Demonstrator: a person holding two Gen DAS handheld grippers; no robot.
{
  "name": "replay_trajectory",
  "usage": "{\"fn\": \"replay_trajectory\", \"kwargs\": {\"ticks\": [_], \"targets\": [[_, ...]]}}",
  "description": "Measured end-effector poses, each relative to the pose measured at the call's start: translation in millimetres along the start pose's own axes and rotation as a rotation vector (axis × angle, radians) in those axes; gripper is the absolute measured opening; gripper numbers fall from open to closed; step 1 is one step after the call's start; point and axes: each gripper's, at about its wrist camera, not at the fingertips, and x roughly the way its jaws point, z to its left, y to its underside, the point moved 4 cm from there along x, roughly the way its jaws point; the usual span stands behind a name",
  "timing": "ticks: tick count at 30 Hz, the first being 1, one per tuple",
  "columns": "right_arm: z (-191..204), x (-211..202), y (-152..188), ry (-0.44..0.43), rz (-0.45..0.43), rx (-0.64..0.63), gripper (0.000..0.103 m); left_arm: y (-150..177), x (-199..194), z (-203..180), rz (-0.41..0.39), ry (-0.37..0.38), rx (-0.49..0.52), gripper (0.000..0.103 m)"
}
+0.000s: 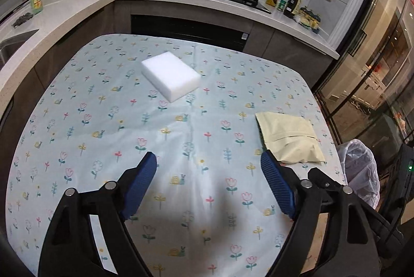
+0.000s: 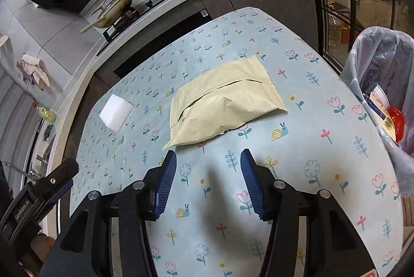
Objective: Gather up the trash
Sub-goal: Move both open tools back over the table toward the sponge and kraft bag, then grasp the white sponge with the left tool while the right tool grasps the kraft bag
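with both the left gripper (image 1: 208,156) and right gripper (image 2: 208,155) released and empty, slide the right one's fingers around the pack (image 2: 225,101) near the table's (image 2: 323,160) right edge, beside the bin (image 2: 375,65).

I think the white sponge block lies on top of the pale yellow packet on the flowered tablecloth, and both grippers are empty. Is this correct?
Not quite. The white sponge block lies apart from the pale yellow packet, directly on the flowered tablecloth; both wrist views show the gap. The left gripper and right gripper are indeed empty.
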Motion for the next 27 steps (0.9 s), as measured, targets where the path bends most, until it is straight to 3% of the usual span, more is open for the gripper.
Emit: {"fn": "replay_trajectory", "kwargs": {"ticks": [4, 12, 14, 16, 21, 27], "targets": [[7, 16, -4, 0.005, -0.004, 0.075, 0.06, -8, -1, 23, -0.02, -0.016, -0.037, 0.085], [9, 48, -16, 0.093, -0.018, 0.152, 0.06, -25, 8, 47, -0.033, -0.029, -0.059, 0.085], [8, 56, -15, 0.096, -0.005, 0.151, 0.053, -29, 12, 49, -0.034, -0.033, -0.057, 0.085], [7, 56, -14, 0.114, -0.023, 0.135, 0.037, -32, 17, 51, -0.032, -0.037, -0.057, 0.085], [-2, 51, -15, 0.095, -0.02, 0.132, 0.008, -42, 30, 52, -0.027, -0.033, -0.075, 0.088], [-7, 38, -22, 0.072, -0.04, 0.111, 0.003, -63, 54, 48, -0.026, -0.064, -0.108, 0.092]]}}
